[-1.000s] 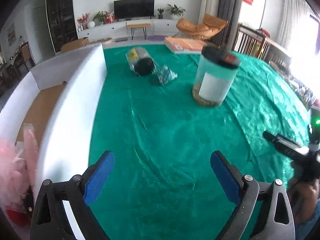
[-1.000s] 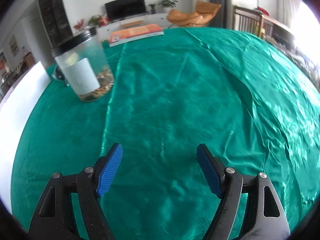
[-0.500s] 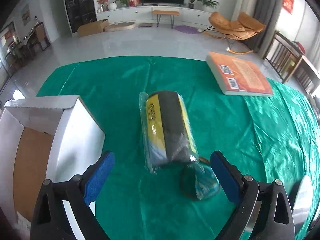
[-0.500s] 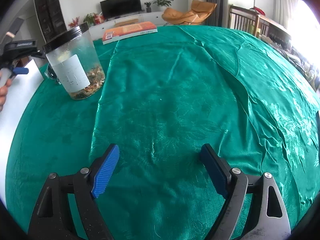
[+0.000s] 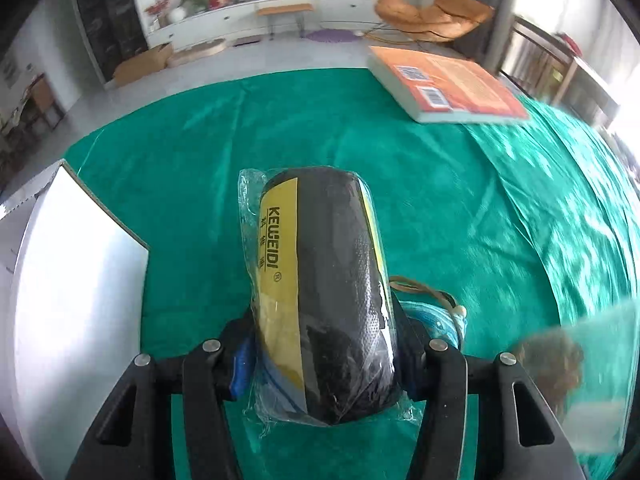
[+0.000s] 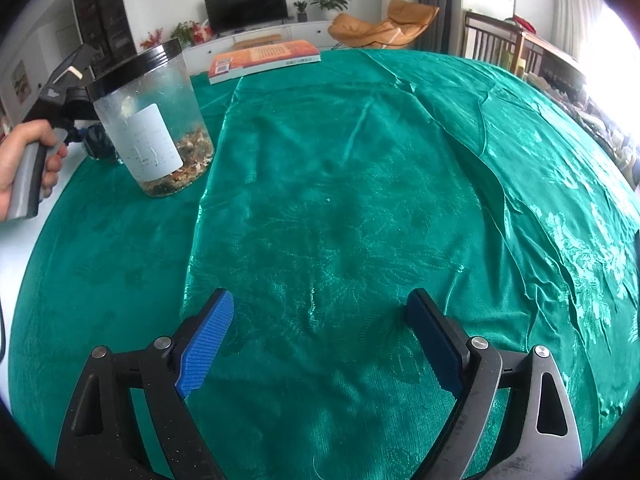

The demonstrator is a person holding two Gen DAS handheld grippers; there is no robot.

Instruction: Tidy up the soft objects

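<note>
Left gripper (image 5: pixel 326 354) clamped across the near end of the plastic-wrapped black-and-yellow roll (image 5: pixel 320 280) on the green cloth (image 5: pixel 440 208) beside the white box (image 5: pixel 76 280), likely light, squashy, slippery-filmed, best pinched mid-body; right gripper (image 6: pixel 320 344) wide, holding nothing.

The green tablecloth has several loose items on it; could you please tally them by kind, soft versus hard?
Soft: 2 – plastic-wrapped black-and-yellow roll in the left claw, small teal drawstring pouch beside it.
Hard: 2 – orange-covered book, clear plastic jar with black lid.
Total: 4.
</note>
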